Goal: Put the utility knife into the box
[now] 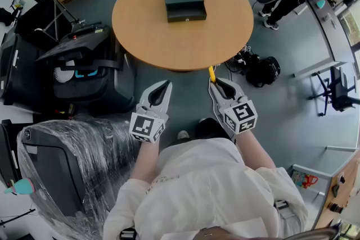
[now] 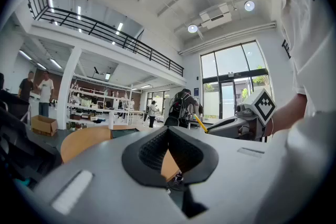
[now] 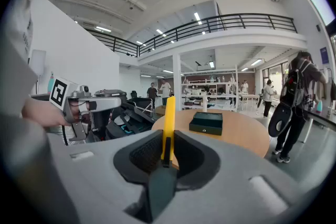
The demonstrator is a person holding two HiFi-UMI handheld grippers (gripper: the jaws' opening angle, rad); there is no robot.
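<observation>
Clamping on the utility knife (image 3: 168, 113), the right gripper (image 3: 168, 136) has its two dark pads pressed against the knife's flat sides, with only the width of the knife between them. In the right gripper view the yellow body rises straight up from between the jaws toward 12 o'clock, while a darker part of the knife runs down behind the pads toward 6 o'clock. In the head view the right gripper (image 1: 214, 81) sits at about 5 o'clock from the round wooden table (image 1: 140, 36), and the utility knife (image 1: 212, 73) sticks out past the jaw tips. Its long axis lies along the jaws and points to between 11 and 12 o'clock, its yellow end reaching the table's near edge in that view. How high it hangs over the edge cannot be told.

The left gripper (image 2: 168, 131) is clenched with nothing in it: its jaw tips meet, and only the table shows through the hollow behind them. In the head view the left gripper (image 1: 167, 85) lies at roughly 6 o'clock from the table, beside the right one but well apart from it, pointing toward 1 o'clock.

The dark box (image 1: 185, 4) rests on the table just toward 12 o'clock from its middle, well away from the knife.
</observation>
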